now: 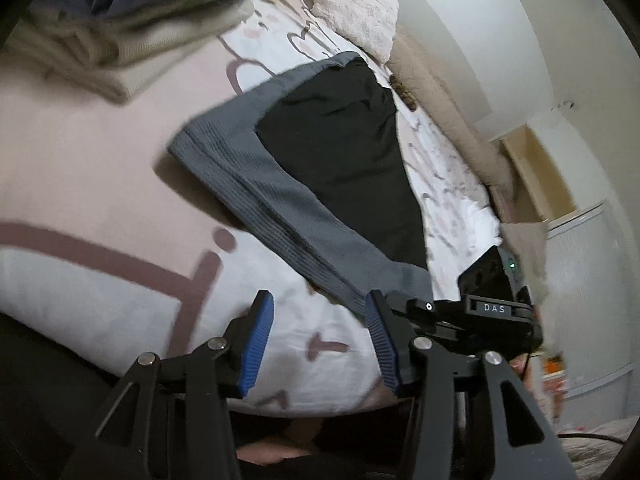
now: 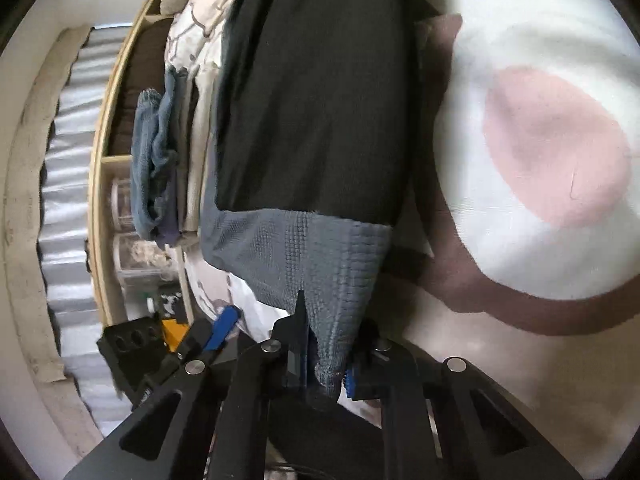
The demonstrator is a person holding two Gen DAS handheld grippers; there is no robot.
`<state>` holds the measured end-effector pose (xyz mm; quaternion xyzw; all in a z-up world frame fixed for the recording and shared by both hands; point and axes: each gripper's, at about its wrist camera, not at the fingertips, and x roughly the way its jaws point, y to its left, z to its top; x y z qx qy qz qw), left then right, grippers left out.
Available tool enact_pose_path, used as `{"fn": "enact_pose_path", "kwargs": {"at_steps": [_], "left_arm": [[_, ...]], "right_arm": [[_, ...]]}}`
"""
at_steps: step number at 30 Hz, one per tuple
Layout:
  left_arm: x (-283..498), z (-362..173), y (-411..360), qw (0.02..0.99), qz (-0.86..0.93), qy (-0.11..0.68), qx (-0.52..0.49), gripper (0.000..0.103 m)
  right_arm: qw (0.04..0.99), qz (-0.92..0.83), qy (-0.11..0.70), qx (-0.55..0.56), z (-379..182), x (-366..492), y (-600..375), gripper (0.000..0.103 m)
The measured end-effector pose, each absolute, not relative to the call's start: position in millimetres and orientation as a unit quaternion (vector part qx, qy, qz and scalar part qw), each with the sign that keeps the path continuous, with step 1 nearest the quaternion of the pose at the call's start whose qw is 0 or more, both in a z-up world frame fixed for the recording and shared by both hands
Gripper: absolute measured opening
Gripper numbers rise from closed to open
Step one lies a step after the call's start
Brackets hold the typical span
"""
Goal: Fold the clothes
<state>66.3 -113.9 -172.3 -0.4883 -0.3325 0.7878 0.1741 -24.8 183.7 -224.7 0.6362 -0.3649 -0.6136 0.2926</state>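
Note:
A garment with a black body (image 1: 348,152) and a grey ribbed band (image 1: 248,184) lies on the bed. My left gripper (image 1: 320,320) is open and empty just before the garment's near grey corner. In the right wrist view the same garment (image 2: 312,88) stretches away, and my right gripper (image 2: 326,364) is shut on its grey ribbed corner (image 2: 316,264), which bunches between the blue pads. The left gripper's blue pad (image 2: 224,326) shows at the lower left there. The right gripper's body (image 1: 492,280) shows at the right in the left wrist view.
A stack of folded clothes (image 1: 132,28) sits on the bed (image 1: 80,160) at the upper left; it also shows in the right wrist view (image 2: 160,160). A fluffy white pillow (image 1: 356,8) lies by the wall. Wooden shelves with jars (image 2: 124,208) stand beyond the bed.

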Motion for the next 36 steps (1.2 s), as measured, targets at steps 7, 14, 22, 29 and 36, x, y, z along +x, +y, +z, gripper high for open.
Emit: {"fn": "enact_pose_path", "kwargs": {"at_steps": [7, 14, 22, 29, 36], "left_arm": [[56.8, -184.0, -92.5, 0.208, 0.742, -0.428, -0.472, 0.079], [31.4, -198.5, -77.2, 0.222, 0.697, -0.518, -0.443, 0.081], [10.1, -205.2, -99.8, 0.174, 0.665, -0.580, -0.437, 0.082], [-13.4, -186.2, -141.4, 0.122, 0.714, -0.572, -0.385, 0.082], [-26.4, -192.3, -138.9, 0.119, 0.758, -0.502, -0.399, 0.005]], "right_arm": [[0.316, -0.611, -0.407, 0.601, -194.2, -28.0, 198.4, 0.014], [0.325, -0.613, -0.424, 0.582, -176.2, -38.4, 199.9, 0.014], [0.328, -0.610, -0.429, 0.580, -177.0, -35.3, 201.8, 0.014], [0.330, -0.620, -0.418, 0.576, -174.8, -35.1, 205.3, 0.014], [0.325, -0.629, -0.404, 0.580, -178.4, -33.0, 206.6, 0.014]]}}
